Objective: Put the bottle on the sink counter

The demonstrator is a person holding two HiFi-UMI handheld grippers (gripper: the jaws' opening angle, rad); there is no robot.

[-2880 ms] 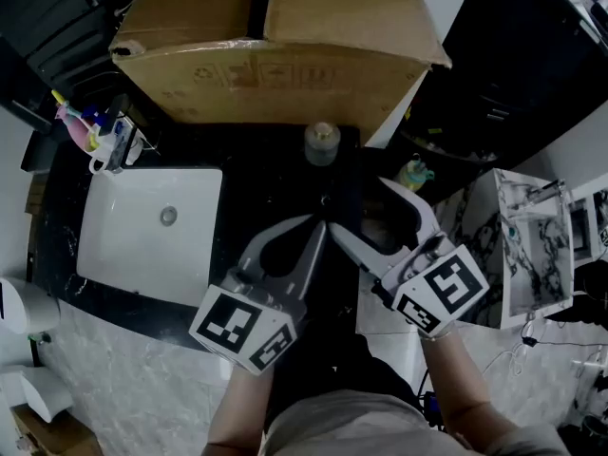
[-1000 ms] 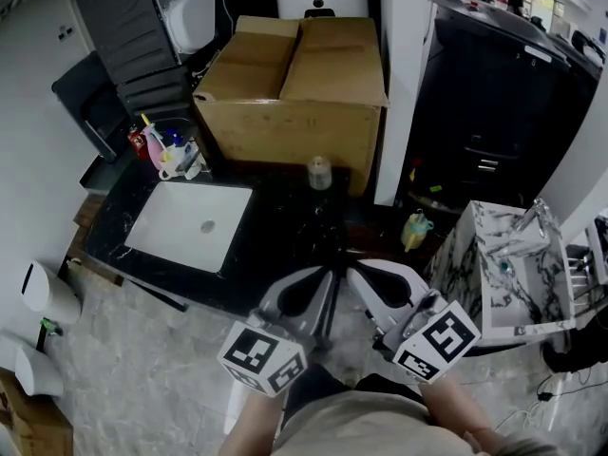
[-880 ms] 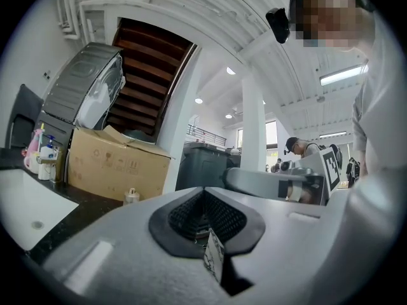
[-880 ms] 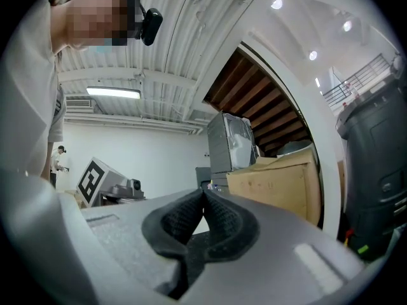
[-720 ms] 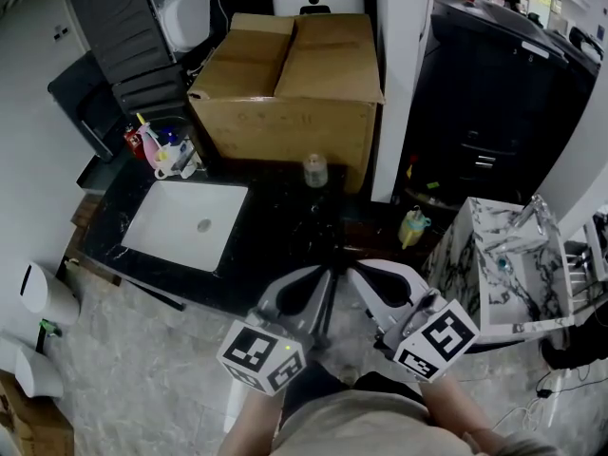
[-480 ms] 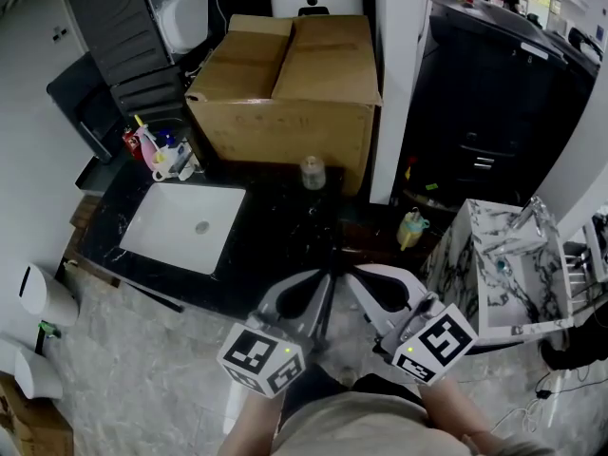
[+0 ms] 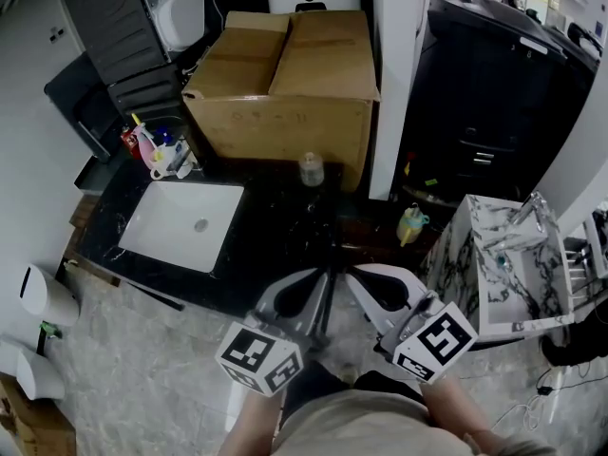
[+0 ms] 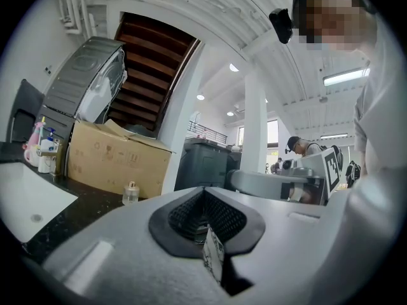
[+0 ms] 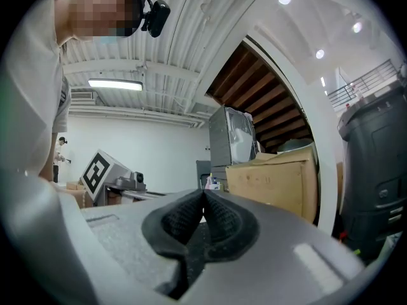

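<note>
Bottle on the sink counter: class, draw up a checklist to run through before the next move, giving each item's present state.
1. The bottle stands upright on the counter: ok.
2. The bottle is apart from the sink basin: ok.
3. The left gripper has its fingers shut, nothing between them: ok.
4. The right gripper has its fingers shut, nothing between them: ok.
5. Both grippers are clear of the bottle: ok.
6. The bottle's cap is tight: cannot tell.

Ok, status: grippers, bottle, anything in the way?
Left hand-held gripper and right hand-held gripper shut, empty. Bottle upright on black counter, right of the sink. Cardboard box close behind it.
</note>
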